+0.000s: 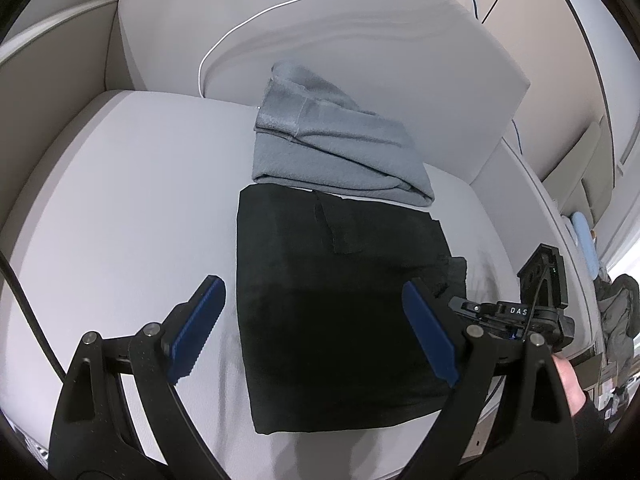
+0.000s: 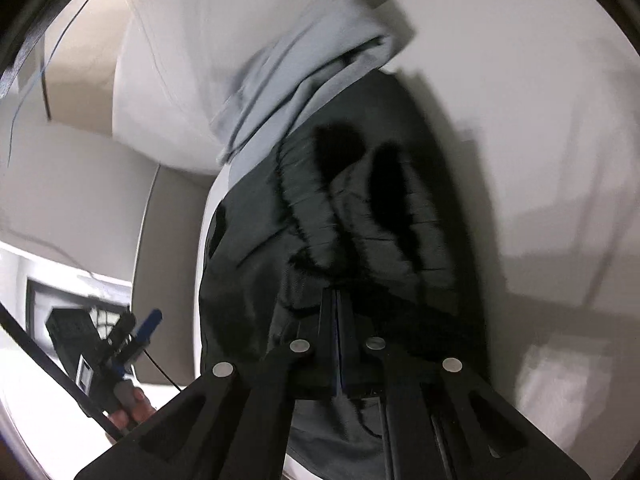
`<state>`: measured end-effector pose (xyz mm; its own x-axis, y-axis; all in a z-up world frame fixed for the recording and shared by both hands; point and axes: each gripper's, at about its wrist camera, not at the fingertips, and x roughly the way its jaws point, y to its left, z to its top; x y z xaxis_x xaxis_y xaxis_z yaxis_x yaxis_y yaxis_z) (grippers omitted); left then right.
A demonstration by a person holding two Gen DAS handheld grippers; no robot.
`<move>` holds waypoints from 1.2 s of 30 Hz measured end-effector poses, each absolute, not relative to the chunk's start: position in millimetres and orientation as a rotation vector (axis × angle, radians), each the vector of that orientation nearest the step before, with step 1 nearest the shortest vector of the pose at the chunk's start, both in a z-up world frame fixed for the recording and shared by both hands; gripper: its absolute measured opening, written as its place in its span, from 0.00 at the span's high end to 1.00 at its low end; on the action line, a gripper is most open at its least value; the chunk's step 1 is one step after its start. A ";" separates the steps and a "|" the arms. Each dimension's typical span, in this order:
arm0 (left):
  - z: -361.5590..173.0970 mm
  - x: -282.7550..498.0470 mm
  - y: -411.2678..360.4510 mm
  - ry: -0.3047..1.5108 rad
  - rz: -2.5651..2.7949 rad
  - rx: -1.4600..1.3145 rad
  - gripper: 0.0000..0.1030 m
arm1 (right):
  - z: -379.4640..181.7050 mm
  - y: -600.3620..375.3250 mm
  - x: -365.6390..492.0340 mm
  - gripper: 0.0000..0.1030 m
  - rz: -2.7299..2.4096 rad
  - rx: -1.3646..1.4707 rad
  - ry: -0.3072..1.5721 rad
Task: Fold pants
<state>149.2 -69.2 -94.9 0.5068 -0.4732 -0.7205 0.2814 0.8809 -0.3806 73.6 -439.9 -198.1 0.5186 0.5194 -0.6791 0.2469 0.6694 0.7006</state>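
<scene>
Black pants [image 1: 312, 240] lie folded in a rectangle on the pale seat cushion [image 1: 120, 184]. A folded grey garment [image 1: 332, 148] sits just behind them, against the back cushion. My left gripper [image 1: 312, 284] hovers above the near half of the pants, open wide, with nothing between its blue pads [image 1: 196, 332]. In the right wrist view, my right gripper [image 2: 337, 294] is shut at the right edge of the black pants [image 2: 360, 208], where the fabric bunches into ridges at its tips. The grey garment [image 2: 296, 64] shows blurred beyond. The right gripper's body [image 1: 520, 312] is partly hidden behind my left finger.
A white cable [image 1: 280, 4] trails over the back cushion [image 1: 360, 40]. A black cable [image 1: 24, 300] crosses the seat's left edge. A person's hand [image 1: 568, 376] holds the right gripper. Dark clothing [image 1: 616, 312] lies past the seat's right edge.
</scene>
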 end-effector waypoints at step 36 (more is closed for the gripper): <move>-113.3 148.9 -85.5 1.012 -0.519 -0.203 0.14 | -151.5 -441.4 22.4 0.96 0.123 0.571 0.988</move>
<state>148.9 -85.5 -113.3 0.4224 -0.5025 -0.7544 0.3193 0.8614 -0.3950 22.4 -441.4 -151.5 0.5567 0.3501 -0.7534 0.1545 0.8474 0.5080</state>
